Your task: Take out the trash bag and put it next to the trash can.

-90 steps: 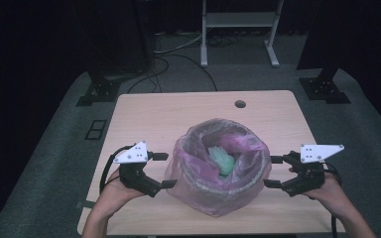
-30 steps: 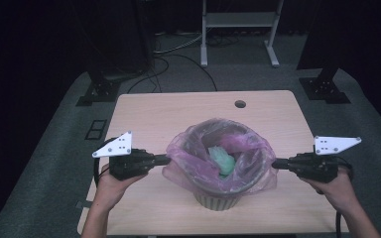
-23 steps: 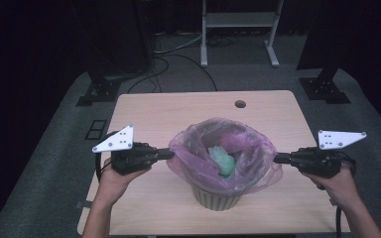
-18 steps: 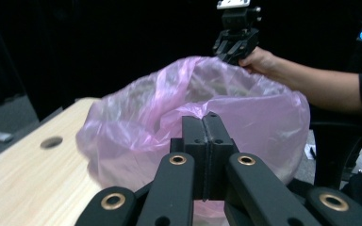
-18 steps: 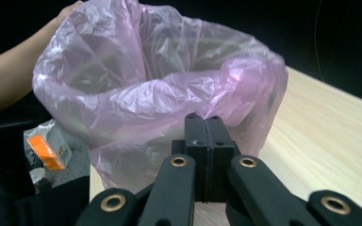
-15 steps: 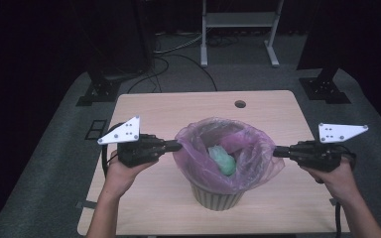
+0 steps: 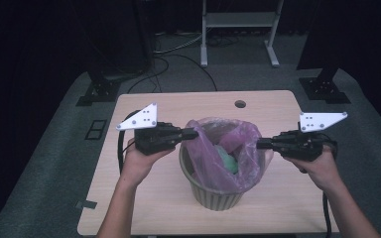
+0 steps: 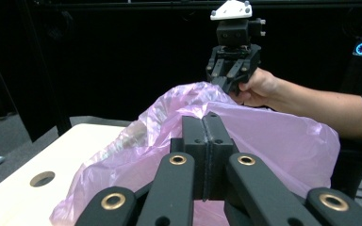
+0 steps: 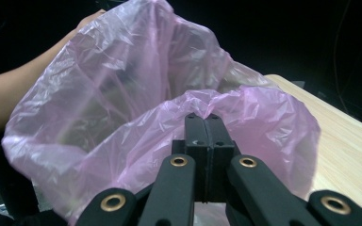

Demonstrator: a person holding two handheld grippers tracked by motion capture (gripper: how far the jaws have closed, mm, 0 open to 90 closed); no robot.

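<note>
Bag (image 7: 228,148) rim hangs stretched between both tools: left tool (image 7: 191,134) pinches it at nine o'clock, right tool (image 7: 260,144) at three, above the bin (image 7: 218,196).

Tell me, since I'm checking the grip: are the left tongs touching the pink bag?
Touching. In the left gripper view the left tongs stand shut with the pink bag film pinched between the jaws at their tips.
</note>
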